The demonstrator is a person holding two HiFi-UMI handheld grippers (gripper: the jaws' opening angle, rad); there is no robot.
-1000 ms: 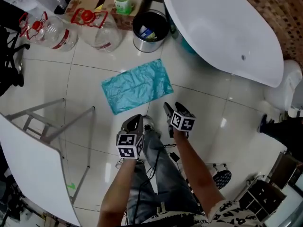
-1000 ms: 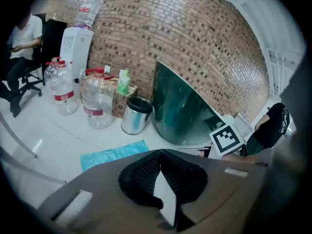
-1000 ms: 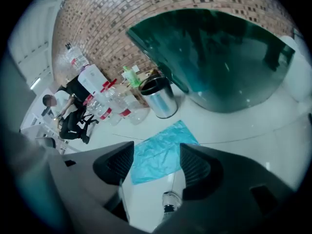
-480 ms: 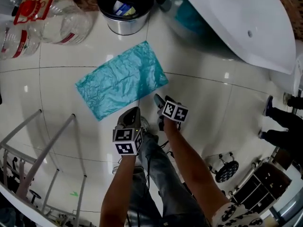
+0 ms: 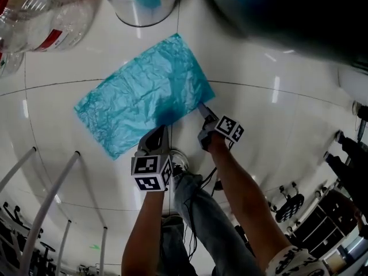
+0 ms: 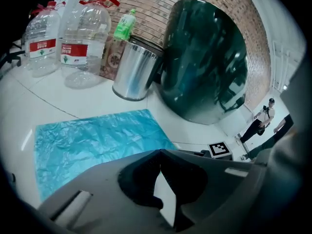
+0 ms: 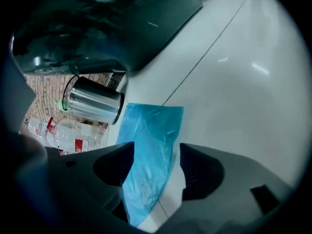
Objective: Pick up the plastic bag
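1. Dark tub (image 6: 204, 62): stands beyond the far corner of the plastic bag (image 5: 144, 102).
2. Plastic bag: blue, crumpled, lying flat on the tiled floor (image 5: 276, 131).
3. Metal bin (image 5: 141, 4): just past the bag's far edge.
4. Right gripper (image 5: 202, 109): jaws wide apart astride the bag's near corner, possibly touching it.
5. Left gripper (image 5: 160, 132): jaws closed on nothing, at the bag's near edge.

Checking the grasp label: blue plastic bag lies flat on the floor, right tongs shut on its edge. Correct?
Not quite. The right tongs are open, not shut: the right gripper view shows the jaws apart, with the edge of the plastic bag between them. The bag does lie flat on the floor.
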